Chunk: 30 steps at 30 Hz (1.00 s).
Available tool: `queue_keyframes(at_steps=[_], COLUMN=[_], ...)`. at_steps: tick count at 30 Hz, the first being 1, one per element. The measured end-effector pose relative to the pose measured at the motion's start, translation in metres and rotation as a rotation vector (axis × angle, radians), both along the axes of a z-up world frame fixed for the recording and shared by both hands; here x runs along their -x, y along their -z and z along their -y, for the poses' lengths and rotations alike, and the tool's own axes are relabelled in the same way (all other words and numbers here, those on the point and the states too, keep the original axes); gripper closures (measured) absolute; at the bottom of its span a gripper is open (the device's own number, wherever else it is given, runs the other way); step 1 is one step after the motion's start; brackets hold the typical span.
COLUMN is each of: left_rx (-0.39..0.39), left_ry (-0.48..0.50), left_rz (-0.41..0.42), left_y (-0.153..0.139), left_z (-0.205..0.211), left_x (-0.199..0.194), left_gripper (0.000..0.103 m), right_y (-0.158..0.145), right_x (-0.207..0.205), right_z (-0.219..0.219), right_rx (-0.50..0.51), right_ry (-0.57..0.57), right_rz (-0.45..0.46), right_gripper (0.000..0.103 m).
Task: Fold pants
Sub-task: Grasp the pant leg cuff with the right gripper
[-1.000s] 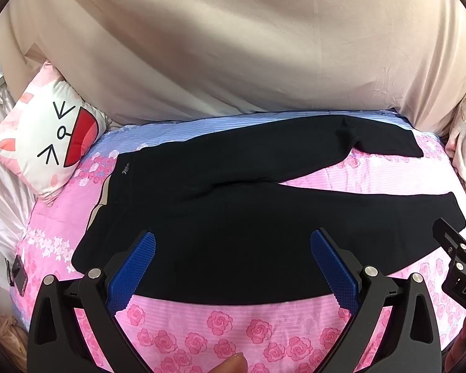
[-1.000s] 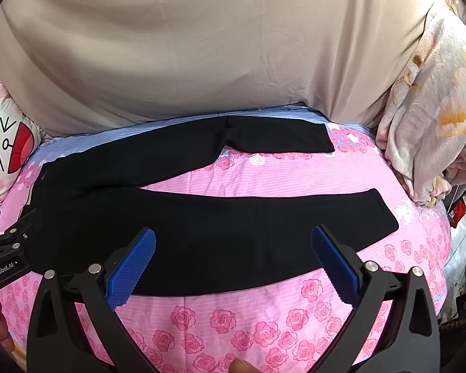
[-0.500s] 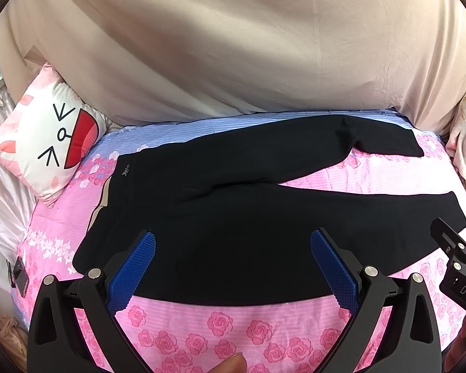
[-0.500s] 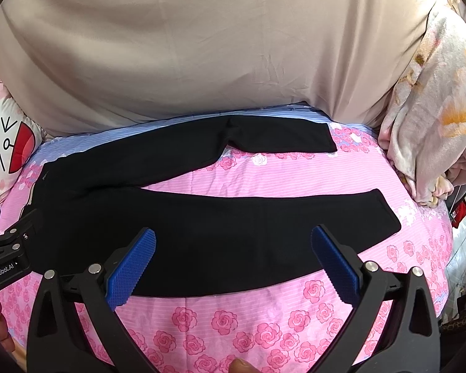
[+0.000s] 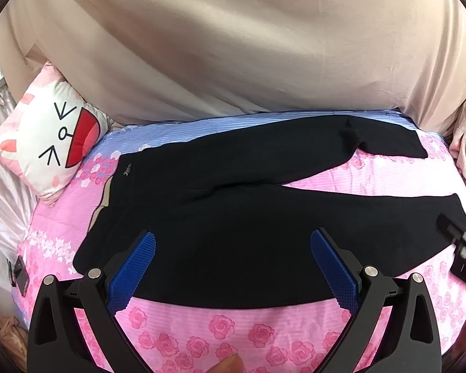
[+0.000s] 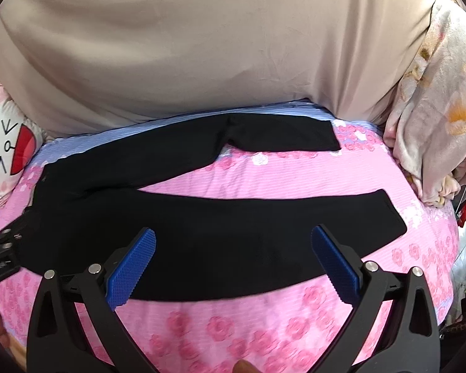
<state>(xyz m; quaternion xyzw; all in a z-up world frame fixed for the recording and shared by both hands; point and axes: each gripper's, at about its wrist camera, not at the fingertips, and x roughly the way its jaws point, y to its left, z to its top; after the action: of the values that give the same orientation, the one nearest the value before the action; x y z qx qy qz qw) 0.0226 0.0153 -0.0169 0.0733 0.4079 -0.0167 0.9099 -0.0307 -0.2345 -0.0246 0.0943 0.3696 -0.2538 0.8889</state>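
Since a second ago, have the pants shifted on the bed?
No. The pants lie where they were; their far cuff still ends beside the same white rose.

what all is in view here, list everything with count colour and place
pants: 1, black, spread flat across the bed, waist to the left, two legs splayed to the right
bedsheet: 1, pink with roses, blue striped along the far edge, under the pants
cat-face pillow: 1, white and pink with a red mouth, far left of the bed
beige cloth: 1, draped behind the bed
floral blanket: 1, pale with orange flowers, heaped at the right
small dark device: 1, black, left bed edge; cannot tell what
left gripper: 1, black with blue pads, open above the pants
right gripper: 1, black with blue pads, open above the near leg
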Motion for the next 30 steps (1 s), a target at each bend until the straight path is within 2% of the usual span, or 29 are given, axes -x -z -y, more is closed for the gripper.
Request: queue_keyframes(at_steps=[2, 5, 8, 13, 16, 18, 26, 29, 30], left_rx=[-0.011, -0.021, -0.01, -0.016, -0.03, -0.044, -0.105, -0.12, -0.12], left_ry=[0.0, -0.018, -0.053, -0.108, -0.132, -0.137, -0.125, -0.119, -0.121], left_rz=[0.004, -0.003, -0.013, -0.01, -0.007, -0.004, -0.027, -0.039, -0.044], left_y=[0.002, 0.005, 0.007, 0.006, 0.005, 0.005, 0.017, 0.022, 0.023], left_z=[0.0, 0.001, 0.001, 0.008, 0.015, 0.021, 0.045, 0.049, 0.049], left_x=[-0.001, -0.007, -0.014, -0.03, -0.04, -0.047, -0.079, -0.089, -0.094], left_gripper=[0.005, 0.005, 0.005, 0.005, 0.005, 0.005, 0.005, 0.005, 0.005], right_y=[0.004, 0.014, 0.021, 0.041, 0.06, 0.074, 0.134, 0.137, 0.135], right_x=[-0.001, -0.009, -0.023, -0.063, -0.093, -0.11, -0.165, -0.166, -0.166], right_z=[0.026, 0.086, 0.14, 0.226, 0.274, 0.3, 0.359, 0.364, 0.364], right_rx=[-0.007, -0.014, -0.017, -0.011, -0.053, -0.109, -0.192, -0.198, -0.199], right_ry=[0.039, 0.122, 0.16, 0.131, 0.108, 0.087, 0.083, 0.074, 0.063], right_rz=[-0.004, -0.015, -0.011, -0.023, -0.076, -0.079, -0.17, -0.128, -0.12], right_gripper=[0.005, 0.005, 0.005, 0.007, 0.031, 0.034, 0.034, 0.033, 0.051])
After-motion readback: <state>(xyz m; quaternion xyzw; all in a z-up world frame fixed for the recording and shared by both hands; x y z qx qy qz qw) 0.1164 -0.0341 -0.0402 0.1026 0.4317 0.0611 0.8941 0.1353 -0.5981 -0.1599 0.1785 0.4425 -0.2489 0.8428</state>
